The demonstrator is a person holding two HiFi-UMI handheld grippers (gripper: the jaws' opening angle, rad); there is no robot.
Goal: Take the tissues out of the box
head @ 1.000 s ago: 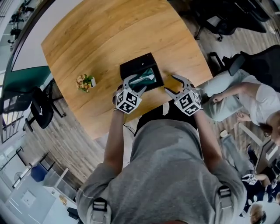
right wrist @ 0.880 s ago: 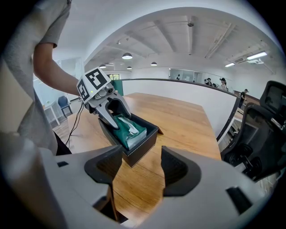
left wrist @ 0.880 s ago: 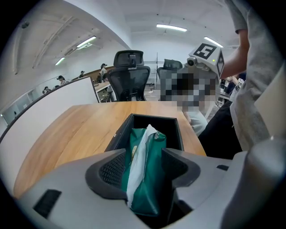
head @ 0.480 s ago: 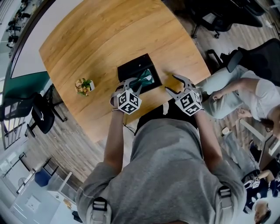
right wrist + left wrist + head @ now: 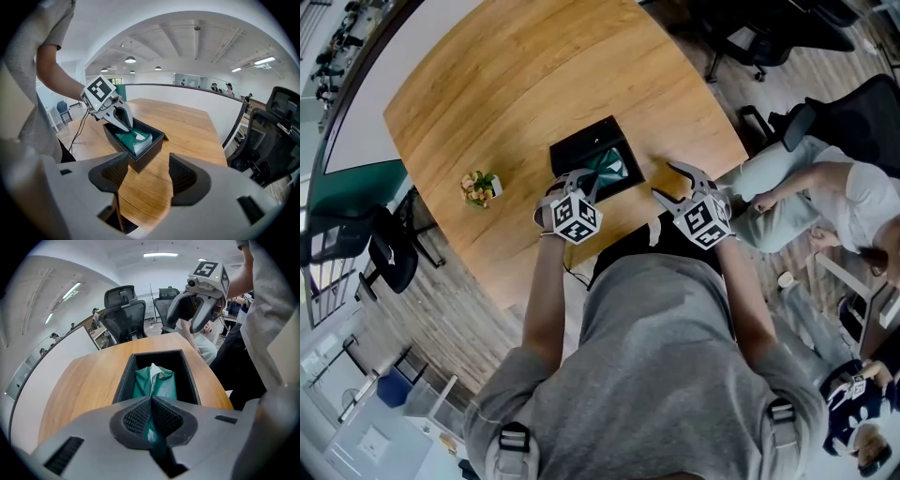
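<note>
- Left tongs (image 5: 151,401) closing, pads pinched on the near end of the green tissue pack (image 5: 161,383); rest of pack lying inside the black box (image 5: 124,376) on the worktop (image 5: 534,75).
- Right tongs (image 5: 143,173) wide apart, empty, near the box but not touching it.
- Recommended: lift straight up and slowly, with a firm pinch; thin wrapper judged liable to slip or tear.
- Advised: steady the box wall with right tongs, since a light box may rise with the pack.
</note>
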